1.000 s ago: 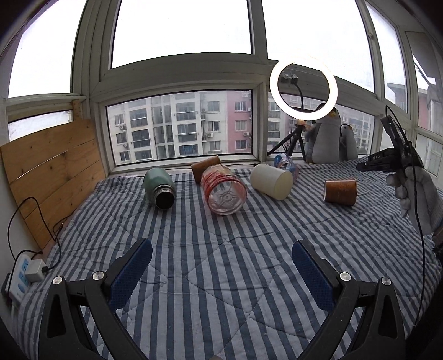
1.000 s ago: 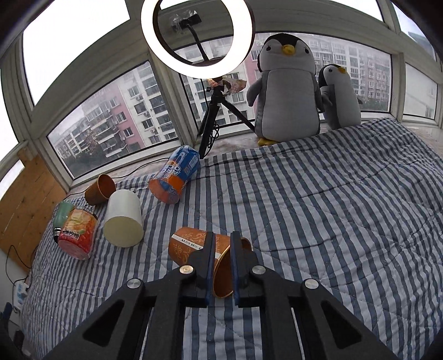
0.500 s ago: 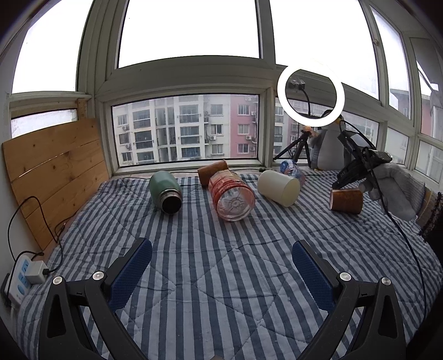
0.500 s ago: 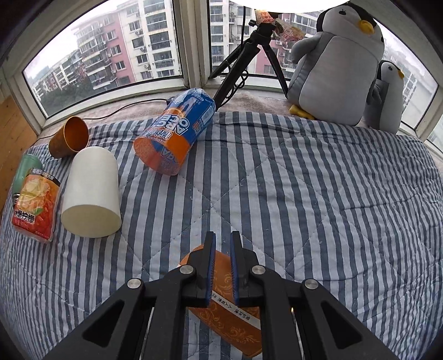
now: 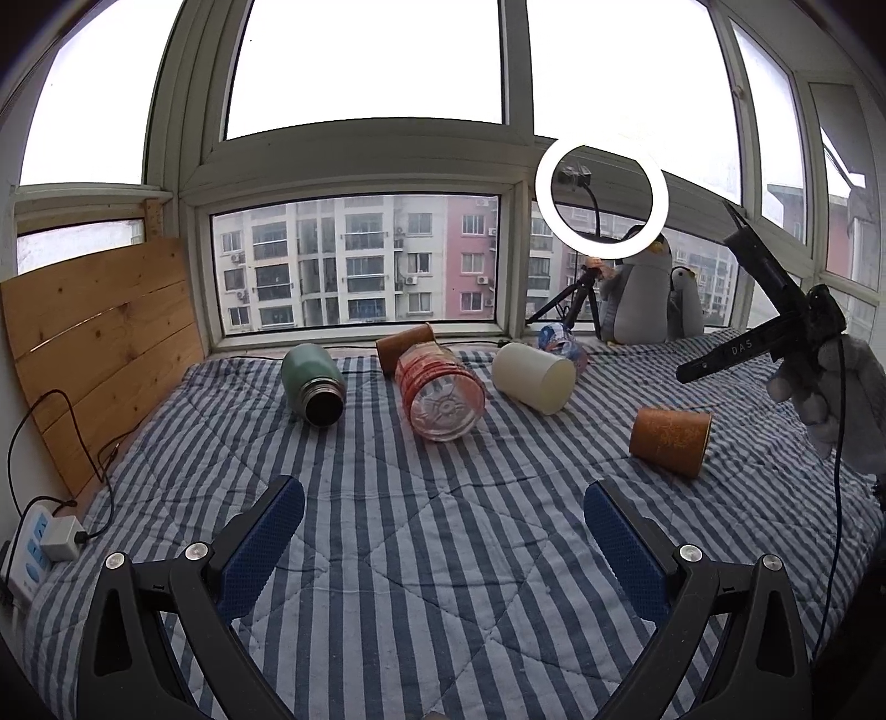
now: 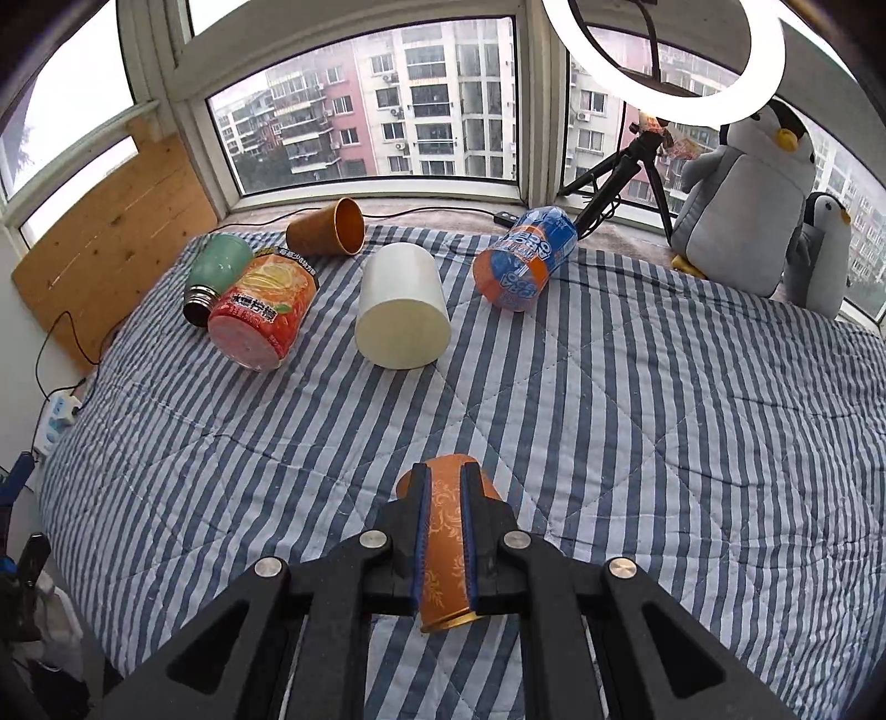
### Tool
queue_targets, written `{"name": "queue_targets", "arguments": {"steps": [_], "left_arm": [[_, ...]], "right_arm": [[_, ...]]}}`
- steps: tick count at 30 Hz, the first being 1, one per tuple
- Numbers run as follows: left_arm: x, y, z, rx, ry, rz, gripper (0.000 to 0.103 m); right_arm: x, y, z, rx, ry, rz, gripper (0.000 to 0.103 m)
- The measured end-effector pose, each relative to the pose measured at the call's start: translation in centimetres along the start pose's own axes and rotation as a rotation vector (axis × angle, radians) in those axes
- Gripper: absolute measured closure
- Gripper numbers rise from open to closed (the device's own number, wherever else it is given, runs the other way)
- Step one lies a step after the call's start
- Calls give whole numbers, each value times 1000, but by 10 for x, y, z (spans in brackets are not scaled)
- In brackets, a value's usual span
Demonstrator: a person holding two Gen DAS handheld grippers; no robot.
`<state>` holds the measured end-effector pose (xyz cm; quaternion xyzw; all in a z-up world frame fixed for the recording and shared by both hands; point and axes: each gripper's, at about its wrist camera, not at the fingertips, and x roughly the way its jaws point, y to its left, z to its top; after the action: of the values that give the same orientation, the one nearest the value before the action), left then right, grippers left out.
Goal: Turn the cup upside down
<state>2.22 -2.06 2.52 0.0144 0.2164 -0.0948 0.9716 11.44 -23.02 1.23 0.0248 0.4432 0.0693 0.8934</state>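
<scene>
Rt gripper [image 6: 444, 493] is backing up off the orange cup [image 5: 670, 440] it was pressing 0.5 s ago, fingers nearly together on nothing, cup lying sideways on quilt [image 5: 443, 531]; needs reopening, regripping mid-wall.

A green flask [image 6: 213, 277], a red-labelled bottle [image 6: 260, 318], a white cup [image 6: 401, 307] and a blue-orange bottle [image 6: 523, 257] lay across the frame's upper middle on the striped quilt [image 6: 664, 415]. Two plush penguins [image 6: 742, 205] sat upper right beneath a ring light [image 6: 664, 50].
</scene>
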Motion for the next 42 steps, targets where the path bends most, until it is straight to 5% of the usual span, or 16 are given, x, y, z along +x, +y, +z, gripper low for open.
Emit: {"name": "queue_targets", "arguments": {"steps": [5, 9, 17, 21, 24, 31, 35, 42], "left_arm": [[6, -16, 6, -14, 18, -35, 1], [29, -30, 20, -56, 69, -93, 0], [72, -56, 44, -92, 135, -147, 1], [81, -60, 51, -96, 134, -146, 1], [97, -60, 54, -118, 183, -171, 1], [155, -51, 53, -185, 427, -261, 1], [196, -43, 56, -265, 575, -279, 1], [232, -73, 68, -101, 701, -225, 1]], "right_arm": [[-3, -51, -25, 124, -33, -41, 94], [16, -77, -41, 196, -2, 35, 94], [33, -66, -47, 184, 7, 197, 94], [33, -41, -51, 140, 29, 361, 94], [30, -16, -53, 81, 31, 383, 94], [20, 8, -61, 20, -35, 275, 91], [9, 12, -72, -18, -101, 176, 48], [8, 17, -78, -10, -139, 83, 48]]}}
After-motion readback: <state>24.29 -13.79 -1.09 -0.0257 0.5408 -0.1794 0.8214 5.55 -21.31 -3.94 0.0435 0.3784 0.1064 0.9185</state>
